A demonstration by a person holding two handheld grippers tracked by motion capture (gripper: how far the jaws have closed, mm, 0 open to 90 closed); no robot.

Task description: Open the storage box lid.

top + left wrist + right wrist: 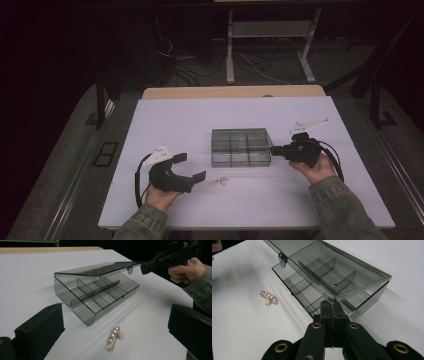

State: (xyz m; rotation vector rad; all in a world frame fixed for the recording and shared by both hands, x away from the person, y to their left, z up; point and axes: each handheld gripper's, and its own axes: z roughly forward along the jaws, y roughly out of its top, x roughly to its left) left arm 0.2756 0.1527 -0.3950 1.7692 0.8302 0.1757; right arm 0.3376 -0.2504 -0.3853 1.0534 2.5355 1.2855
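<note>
Right now, a clear grey plastic box with little dividers is seen in the middle of the high view, on the white bench. Its flat lid is raised a little. The lid's front edge seems to be pinched by the shut jaws of the right gripper, at the right of the high view. The left gripper, at the lower left, is held with its jaws wide apart and nothing between them.

A small gold pin with pearl beads is lying on the bench just below the box.

The lid could slip out of the thin pinch and snap down. The light box could also be dragged or tipped, because it is not held down.

The box's long side is seen running left to right in the high view. The pin's long line is seen left to right too.
</note>
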